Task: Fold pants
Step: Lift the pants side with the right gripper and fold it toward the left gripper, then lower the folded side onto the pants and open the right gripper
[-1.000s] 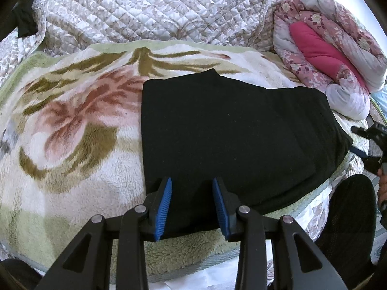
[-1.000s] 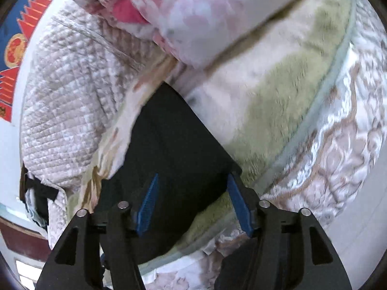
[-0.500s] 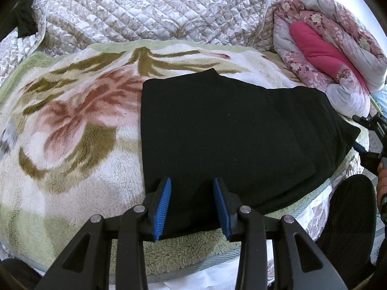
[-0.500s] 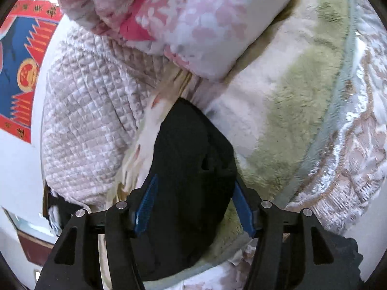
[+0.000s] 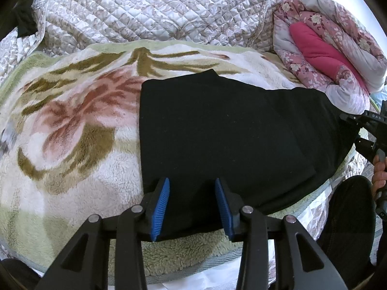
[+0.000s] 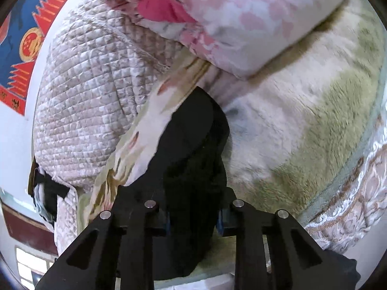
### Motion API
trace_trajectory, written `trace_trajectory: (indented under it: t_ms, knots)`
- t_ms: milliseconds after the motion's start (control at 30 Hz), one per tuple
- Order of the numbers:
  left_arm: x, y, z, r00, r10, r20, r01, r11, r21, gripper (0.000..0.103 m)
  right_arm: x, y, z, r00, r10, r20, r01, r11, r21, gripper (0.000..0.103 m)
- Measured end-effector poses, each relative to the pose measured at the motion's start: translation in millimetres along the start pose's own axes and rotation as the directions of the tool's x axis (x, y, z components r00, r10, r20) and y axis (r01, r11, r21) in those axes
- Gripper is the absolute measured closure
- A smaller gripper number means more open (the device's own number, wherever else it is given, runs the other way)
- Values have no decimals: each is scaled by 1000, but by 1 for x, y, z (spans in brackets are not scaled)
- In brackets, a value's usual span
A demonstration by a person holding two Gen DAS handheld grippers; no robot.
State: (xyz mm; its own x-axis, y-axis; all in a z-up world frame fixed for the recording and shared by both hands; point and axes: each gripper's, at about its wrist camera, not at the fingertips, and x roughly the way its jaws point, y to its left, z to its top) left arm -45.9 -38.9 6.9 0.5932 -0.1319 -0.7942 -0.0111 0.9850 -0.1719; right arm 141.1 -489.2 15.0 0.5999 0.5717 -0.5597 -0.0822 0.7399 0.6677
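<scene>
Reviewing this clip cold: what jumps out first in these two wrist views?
The black pants, folded into a broad dark slab, lie in the middle of the fleecy flower-print blanket. The right tongs have just closed, bunching one end of the pants between their pads, while the left tongs stand open over the near edge. A rolled pink floral quilt sits at the far right.

One pair of black fabric pants [image 5: 229,130] is counted, laid on one fleecy flower-patterned blanket [image 5: 72,125]. One grey-white quilted bedspread [image 5: 145,9] and one rolled pink floral quilt [image 5: 333,55] are seen behind. Two black grippers with blue-padded fingers are counted, the left gripper [image 5: 192,205] and the right gripper [image 6: 193,220].
</scene>
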Motion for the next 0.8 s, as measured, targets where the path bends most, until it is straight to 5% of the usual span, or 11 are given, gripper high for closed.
trace_trajectory:
  t_ms: [800]
  knots:
    - [-11, 16, 7, 999, 0, 49, 2, 999, -41, 61, 8, 125, -16, 996, 81, -47, -92, 949, -302, 78]
